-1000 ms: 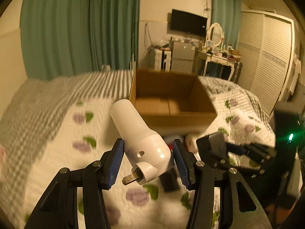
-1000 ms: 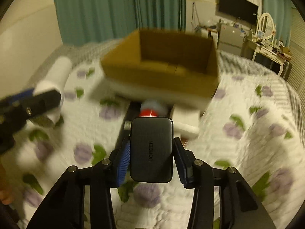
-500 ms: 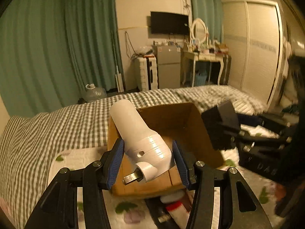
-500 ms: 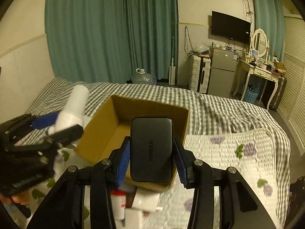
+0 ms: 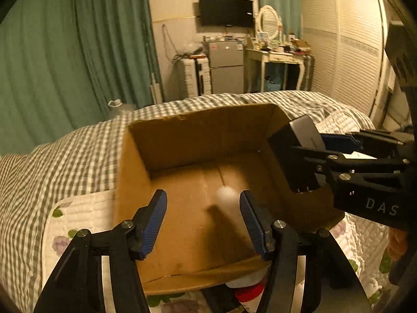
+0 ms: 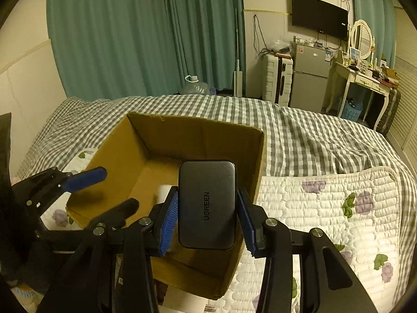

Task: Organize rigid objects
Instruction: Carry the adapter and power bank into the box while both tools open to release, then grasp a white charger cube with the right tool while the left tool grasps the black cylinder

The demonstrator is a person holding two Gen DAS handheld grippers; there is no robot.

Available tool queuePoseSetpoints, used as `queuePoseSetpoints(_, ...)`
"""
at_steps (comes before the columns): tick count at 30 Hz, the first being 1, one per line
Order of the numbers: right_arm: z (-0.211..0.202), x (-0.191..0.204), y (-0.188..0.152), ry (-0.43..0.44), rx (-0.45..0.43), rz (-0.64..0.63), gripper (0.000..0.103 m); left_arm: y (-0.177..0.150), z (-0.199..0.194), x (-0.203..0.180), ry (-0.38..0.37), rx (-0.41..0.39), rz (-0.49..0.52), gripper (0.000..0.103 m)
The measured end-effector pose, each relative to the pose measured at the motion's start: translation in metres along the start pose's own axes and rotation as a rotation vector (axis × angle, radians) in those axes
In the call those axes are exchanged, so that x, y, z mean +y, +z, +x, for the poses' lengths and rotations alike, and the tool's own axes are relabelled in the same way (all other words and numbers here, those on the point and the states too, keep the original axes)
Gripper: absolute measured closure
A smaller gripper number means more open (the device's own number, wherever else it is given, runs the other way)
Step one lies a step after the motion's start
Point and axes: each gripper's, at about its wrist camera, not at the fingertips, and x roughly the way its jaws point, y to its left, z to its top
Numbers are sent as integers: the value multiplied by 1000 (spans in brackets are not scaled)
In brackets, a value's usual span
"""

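**White adapter loose in the box**

Our left gripper (image 5: 203, 219) hangs over the cardboard box (image 5: 182, 140) on the bed (image 6: 325, 140), jaws opening, the blurred white adapter (image 5: 226, 195) free between them. Our right gripper (image 6: 207, 215) pinches the grey charger (image 6: 207, 203).

Open brown cardboard box (image 6: 166, 140): on quilted floral bedspread (image 6: 325, 208), itself over grey-checked bed cover (image 6: 312, 135). Blurred white cylindrical item (image 5: 227, 195): inside box. Grey rectangular charger (image 6: 207, 204): above box's right side.

I see teal curtains (image 6: 146, 34), a wall-mounted TV (image 6: 319, 17), a small fridge (image 6: 310, 78) and a white dressing table (image 6: 362, 83) beyond the checked bed (image 6: 312, 138).
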Motion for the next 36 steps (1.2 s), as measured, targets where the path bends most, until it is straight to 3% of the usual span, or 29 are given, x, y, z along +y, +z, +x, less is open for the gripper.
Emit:
queuePoseSetpoints(8, 21, 13, 4, 2, 39, -38, 61, -4, -22, 21, 25, -23, -99, 42)
queuePoseSetpoints(12, 16, 21, 13, -30, -31, -77, 60, -10, -36, 25, 26, -27, -128, 42)
queuePoseSetpoints(16, 0, 15, 7, -20, -55, -48, 47, -13, -52, 23, 40, -40, -130, 42)
queuePoseSetpoints(26, -61, 16, -63, -70, -52, -22, 33, -69, -79, 12, 62, 21, -182, 42)
queuePoseSetpoints(30, -63, 28, -102, -40, 17, -34, 33, -101, -84, 4, 65, 77, -202, 42)
queuePoseSetpoints(36, -32, 54, -147, -15, 166, -111, 33, -136, -76, -2, 62, 154, -192, 42)
